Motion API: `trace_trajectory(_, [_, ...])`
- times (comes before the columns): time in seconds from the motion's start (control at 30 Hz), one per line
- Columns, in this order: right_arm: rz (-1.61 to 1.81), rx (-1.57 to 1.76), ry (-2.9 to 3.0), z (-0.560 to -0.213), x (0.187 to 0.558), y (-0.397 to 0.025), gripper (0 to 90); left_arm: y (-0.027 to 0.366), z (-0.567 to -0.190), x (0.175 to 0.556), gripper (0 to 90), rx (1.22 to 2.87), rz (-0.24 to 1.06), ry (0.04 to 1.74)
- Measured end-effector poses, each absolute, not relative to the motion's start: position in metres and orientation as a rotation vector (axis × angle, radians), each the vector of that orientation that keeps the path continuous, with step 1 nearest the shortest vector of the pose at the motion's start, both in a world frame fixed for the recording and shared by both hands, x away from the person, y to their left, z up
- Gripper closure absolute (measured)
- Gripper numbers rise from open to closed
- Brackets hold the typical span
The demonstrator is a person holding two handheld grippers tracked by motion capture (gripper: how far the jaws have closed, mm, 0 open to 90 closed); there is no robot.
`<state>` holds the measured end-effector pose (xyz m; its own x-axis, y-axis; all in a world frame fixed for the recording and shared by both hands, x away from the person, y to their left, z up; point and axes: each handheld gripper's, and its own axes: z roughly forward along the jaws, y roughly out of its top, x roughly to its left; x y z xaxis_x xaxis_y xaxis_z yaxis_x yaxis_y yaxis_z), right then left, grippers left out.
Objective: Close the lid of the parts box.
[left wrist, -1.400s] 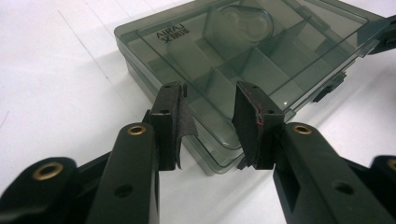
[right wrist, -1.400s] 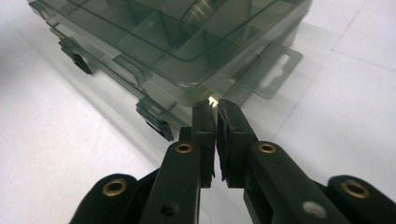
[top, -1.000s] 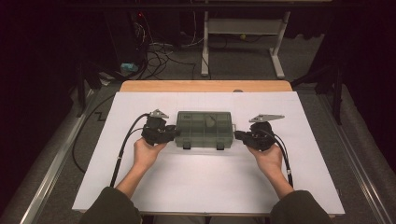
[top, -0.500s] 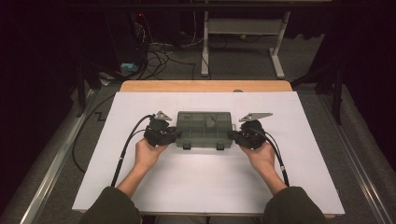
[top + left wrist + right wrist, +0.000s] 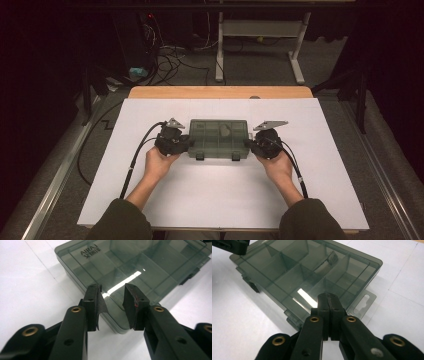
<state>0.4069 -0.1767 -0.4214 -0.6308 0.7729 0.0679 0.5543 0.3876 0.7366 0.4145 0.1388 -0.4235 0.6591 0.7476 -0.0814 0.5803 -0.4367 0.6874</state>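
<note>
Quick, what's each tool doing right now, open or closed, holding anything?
Left tool: open, jaws apart at the end of the compartment box, holding nothing.
Right tool: closed, jaws together over the box's other end, gripping nothing.

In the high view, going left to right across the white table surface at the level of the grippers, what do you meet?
Black cable → left hand-held gripper → smoky compartment box → right hand-held gripper → right cable.

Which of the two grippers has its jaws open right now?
The left gripper: a clear gap shows between its jaws at the organiser box. The right gripper has its jaws pressed together.
</note>
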Motion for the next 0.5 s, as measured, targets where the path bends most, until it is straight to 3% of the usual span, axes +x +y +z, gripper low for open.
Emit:
trace_trajectory(0.4, [1.072, 1.167, 2.369, -0.427, 0.409, -0.169, 90.0, 0.136, -0.426, 0.412, 68.6, 2.204, 0.333, 1.013])
trace_trajectory(0.5, [1.077, 1.166, 2.37, -0.427, 0.409, -0.17, 90.0, 0.136, -0.426, 0.413, 64.6, 2.201, 0.316, 1.016])
